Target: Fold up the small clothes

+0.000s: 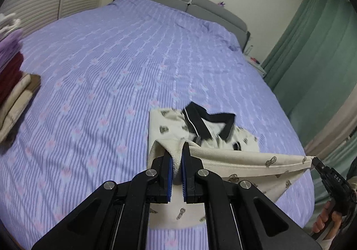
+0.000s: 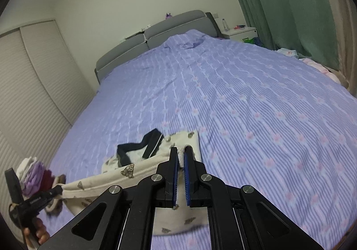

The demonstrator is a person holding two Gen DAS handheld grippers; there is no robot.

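A bed (image 1: pixel 111 60) in lilac striped sheet carries a cream shirt (image 1: pixel 169 125); folded clothes (image 1: pixel 15 85) lie well left of it.

We see a cream woven-cloth shirt (image 1: pixel 234 160), matt; a striped cloth bedspread (image 1: pixel 133 60); matt black plastic gripper fingers (image 1: pixel 166 160) with shiny metal pins.

Shirt (image 1: pixel 169 125): we see cream cloth with small brown printed figures, a black collar piped in white.
Bedspread (image 1: pixel 111 67): we see lilac and white stripes, dotted with pale pink motifs.
Headboard (image 2: pixel 169 24): we see plain grey.
Curtain (image 2: pixel 290 4): we see solid green.
Grippers (image 1: pixel 176 151): we see black frames, blue pads, silver pins.
Stack (image 1: pixel 11 71): we see white, lilac, dark red and tan layers.
Wardrobe (image 2: pixel 26 85): we see ribbed off-white.
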